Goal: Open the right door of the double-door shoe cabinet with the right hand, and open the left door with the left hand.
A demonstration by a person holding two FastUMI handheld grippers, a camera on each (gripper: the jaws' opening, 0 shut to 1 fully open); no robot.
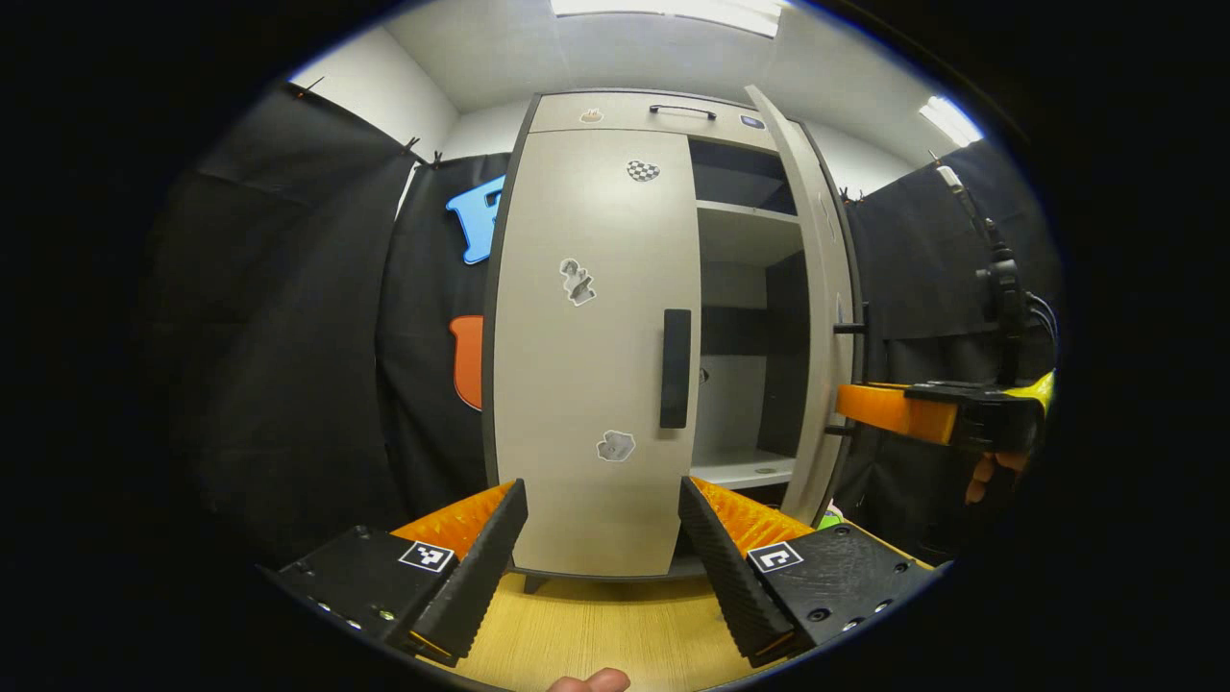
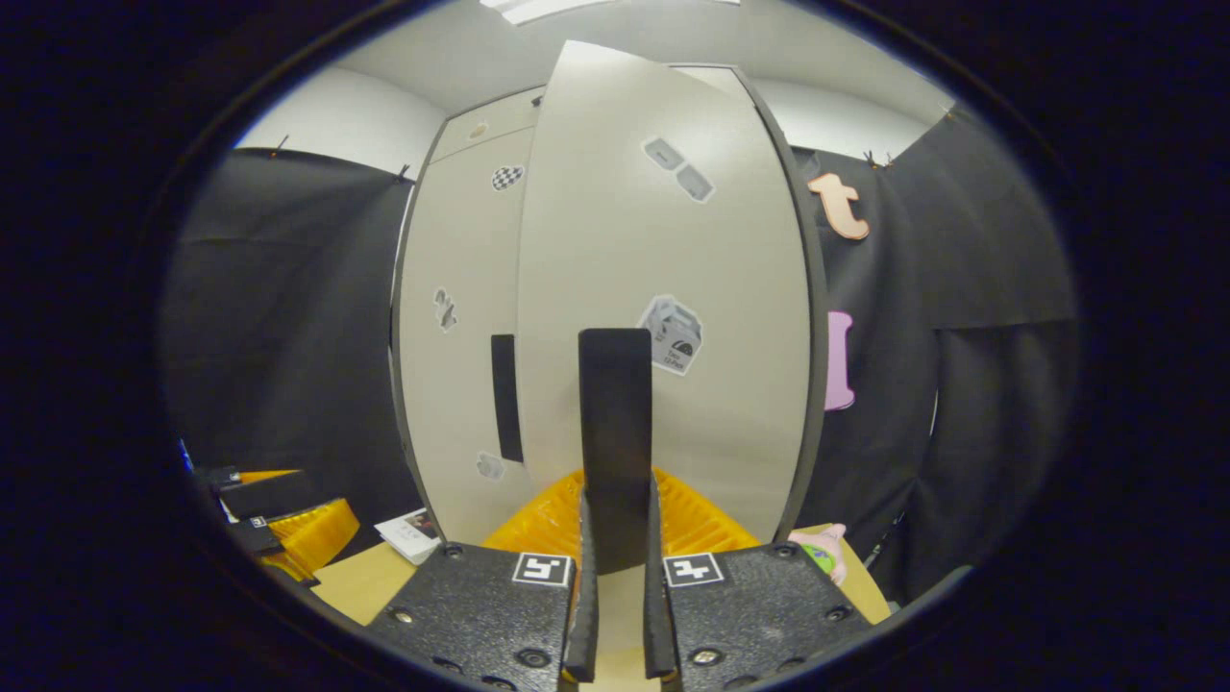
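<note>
Jaws of the left gripper (image 1: 603,538) stand spread and released in the left gripper view, above a pale wood surface (image 1: 596,625), facing the closed left door (image 1: 591,365); black cloth walls surround. Right gripper view: right gripper (image 2: 615,538) clenched on the right door's handle (image 2: 615,423), door (image 2: 673,317) swung open; sticker writing unreadable.

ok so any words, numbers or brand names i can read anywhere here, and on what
No text can be read.
Stickers on the left door: pictures, any print too small.
Box sticker on the right door: print blurred.
Square marker tags by the fingers: patterns, no words.
</note>
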